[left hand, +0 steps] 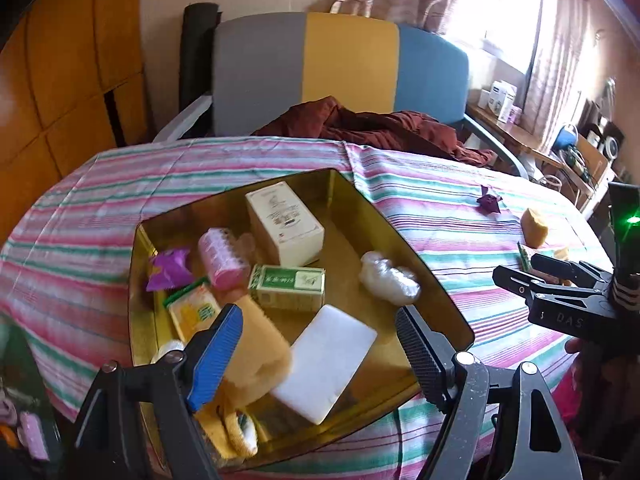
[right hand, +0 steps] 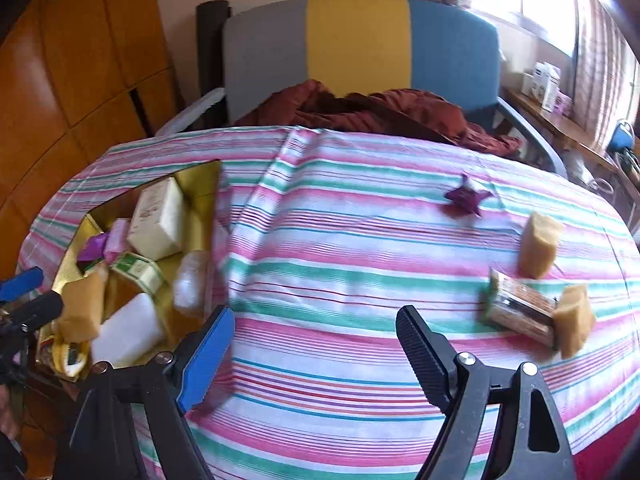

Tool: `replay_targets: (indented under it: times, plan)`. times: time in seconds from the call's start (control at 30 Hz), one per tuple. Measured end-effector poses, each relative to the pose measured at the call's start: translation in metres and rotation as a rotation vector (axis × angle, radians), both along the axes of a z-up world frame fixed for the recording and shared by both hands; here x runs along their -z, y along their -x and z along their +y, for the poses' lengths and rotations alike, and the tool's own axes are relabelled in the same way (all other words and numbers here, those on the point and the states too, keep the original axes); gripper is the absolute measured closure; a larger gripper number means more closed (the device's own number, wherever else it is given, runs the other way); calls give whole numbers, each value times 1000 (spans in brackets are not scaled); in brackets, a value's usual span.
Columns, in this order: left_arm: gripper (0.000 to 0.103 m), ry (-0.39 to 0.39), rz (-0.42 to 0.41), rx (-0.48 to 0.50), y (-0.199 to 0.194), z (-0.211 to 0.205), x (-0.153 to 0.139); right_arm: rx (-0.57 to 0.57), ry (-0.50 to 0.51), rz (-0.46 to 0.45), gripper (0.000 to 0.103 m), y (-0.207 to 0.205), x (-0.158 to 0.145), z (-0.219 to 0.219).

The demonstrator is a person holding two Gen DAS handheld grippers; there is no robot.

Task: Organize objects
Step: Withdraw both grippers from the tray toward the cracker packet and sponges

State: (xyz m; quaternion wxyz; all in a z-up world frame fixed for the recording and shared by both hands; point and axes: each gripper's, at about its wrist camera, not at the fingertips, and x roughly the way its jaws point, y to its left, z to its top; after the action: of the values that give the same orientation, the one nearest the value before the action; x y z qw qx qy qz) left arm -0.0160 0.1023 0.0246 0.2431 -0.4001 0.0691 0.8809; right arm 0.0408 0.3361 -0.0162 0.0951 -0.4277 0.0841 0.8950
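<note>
A gold tray point(left hand: 188, 210) on the striped cloth holds a cream box point(left hand: 284, 224), a pink roller point(left hand: 222, 258), a green box point(left hand: 288, 288), a white block point(left hand: 326, 362), a tan sponge point(left hand: 260, 344) and crumpled plastic point(left hand: 388, 278). My left gripper point(left hand: 319, 313) hangs open over the tray's near end, gripping nothing. My right gripper point(right hand: 315, 312) stands open above bare cloth, also empty. To its right lie a purple paper star point(right hand: 468, 198), a tall tan sponge point(right hand: 540, 246), a snack packet point(right hand: 520, 310) and a smaller tan sponge point(right hand: 574, 320).
A grey, yellow and blue headboard point(right hand: 356, 40) with a maroon blanket point(right hand: 384, 114) stands behind the table. Wooden panelling point(left hand: 72, 60) is on the left. A cluttered side shelf point(left hand: 560, 144) runs along the right by the window. The tray point(right hand: 200, 184) sits left of the right gripper.
</note>
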Motion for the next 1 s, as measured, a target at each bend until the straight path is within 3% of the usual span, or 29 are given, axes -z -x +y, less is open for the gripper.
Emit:
replay_targets:
  times: [0.37,0.63,0.8,1.0]
  plan:
    - [23,49,31,96,5,39,-7,95,8,-49,19,-12,14,47]
    - [23,75,39,210,1,85,-10,190,-3,-26,19,-19,-2,102]
    - [23,78,41,290,-5,120,-11,328,-31,34,19,-30,-21,158]
    - [23,93,33,384,-14,168,-5,613,63,132,19,-68,-23,238]
